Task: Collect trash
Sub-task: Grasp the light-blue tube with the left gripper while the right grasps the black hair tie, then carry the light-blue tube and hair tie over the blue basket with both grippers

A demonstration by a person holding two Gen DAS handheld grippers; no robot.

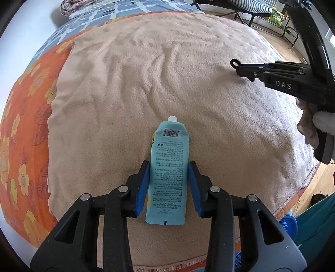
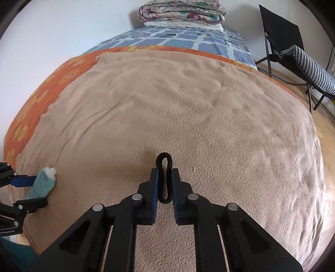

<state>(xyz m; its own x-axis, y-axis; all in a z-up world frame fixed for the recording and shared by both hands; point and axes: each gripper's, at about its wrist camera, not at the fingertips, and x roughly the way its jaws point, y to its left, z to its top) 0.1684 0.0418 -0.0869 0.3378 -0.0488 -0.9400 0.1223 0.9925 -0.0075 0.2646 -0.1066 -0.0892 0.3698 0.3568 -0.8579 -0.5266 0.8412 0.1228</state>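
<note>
A light-blue hand cream tube (image 1: 167, 159) with a white cap lies on the beige fleece blanket (image 1: 167, 73), cap pointing away from me. My left gripper (image 1: 168, 165) straddles it, and both blue pads touch its sides. The right wrist view shows the same tube (image 2: 43, 182) at the far left, between the left gripper's (image 2: 40, 190) fingers. My right gripper (image 2: 165, 170) is shut on a black hair tie (image 2: 164, 154), squeezed into a narrow loop that pokes out past the tips, just above the blanket (image 2: 188, 104). That gripper (image 1: 240, 67) and hair tie (image 1: 232, 62) also show at the upper right of the left wrist view.
The blanket covers a bed with an orange flowered sheet (image 1: 25, 146). Folded quilts (image 2: 182, 11) are stacked at the head by the wall. A black folding chair (image 2: 282, 41) stands on the wooden floor to the right. A gloved hand (image 1: 322, 123) holds the right gripper. Something of blue plastic (image 1: 290, 219) sits beside the bed.
</note>
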